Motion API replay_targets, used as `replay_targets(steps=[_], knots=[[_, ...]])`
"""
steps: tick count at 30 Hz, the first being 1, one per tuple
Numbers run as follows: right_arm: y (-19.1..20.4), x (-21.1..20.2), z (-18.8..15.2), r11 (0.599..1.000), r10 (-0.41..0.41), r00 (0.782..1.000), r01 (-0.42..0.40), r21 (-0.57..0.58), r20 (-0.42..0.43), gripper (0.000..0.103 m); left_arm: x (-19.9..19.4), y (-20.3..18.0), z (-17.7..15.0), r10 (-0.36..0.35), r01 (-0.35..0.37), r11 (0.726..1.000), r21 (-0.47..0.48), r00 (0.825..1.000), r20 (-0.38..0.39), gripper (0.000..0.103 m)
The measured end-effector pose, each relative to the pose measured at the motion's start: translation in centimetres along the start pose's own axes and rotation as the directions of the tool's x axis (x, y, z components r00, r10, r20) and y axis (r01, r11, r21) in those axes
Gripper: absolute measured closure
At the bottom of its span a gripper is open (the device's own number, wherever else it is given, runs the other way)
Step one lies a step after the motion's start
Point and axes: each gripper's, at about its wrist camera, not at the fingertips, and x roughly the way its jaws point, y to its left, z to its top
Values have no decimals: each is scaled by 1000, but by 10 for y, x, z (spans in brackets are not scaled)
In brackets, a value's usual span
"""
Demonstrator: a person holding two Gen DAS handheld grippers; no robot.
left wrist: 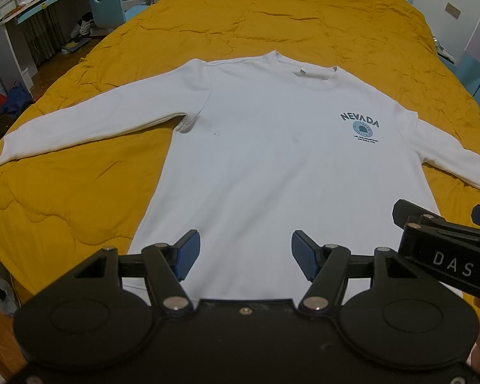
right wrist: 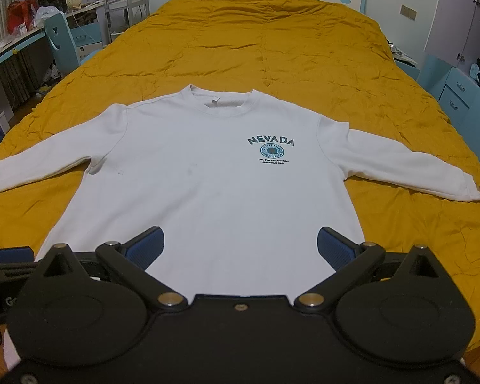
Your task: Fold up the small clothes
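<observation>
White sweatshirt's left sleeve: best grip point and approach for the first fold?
Grip the left sleeve at its cuff, coming from the outer side. It lies flat and stretched away from the sweatshirt body, its cuff edge free on the yellow quilt.

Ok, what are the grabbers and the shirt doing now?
Left gripper open, right gripper open, both empty near the hem. Shirt flat on bed, front up, sleeves spread, unfolded. Nothing in the way.
</observation>
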Motion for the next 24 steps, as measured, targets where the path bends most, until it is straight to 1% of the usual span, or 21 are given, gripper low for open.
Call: replay_targets(steps=[24], knots=[[-1, 0, 0, 1000, -1, 1000, 1, 2, -8, 0, 0, 0, 0, 7, -7, 1000, 3, 1000, -5, 36]])
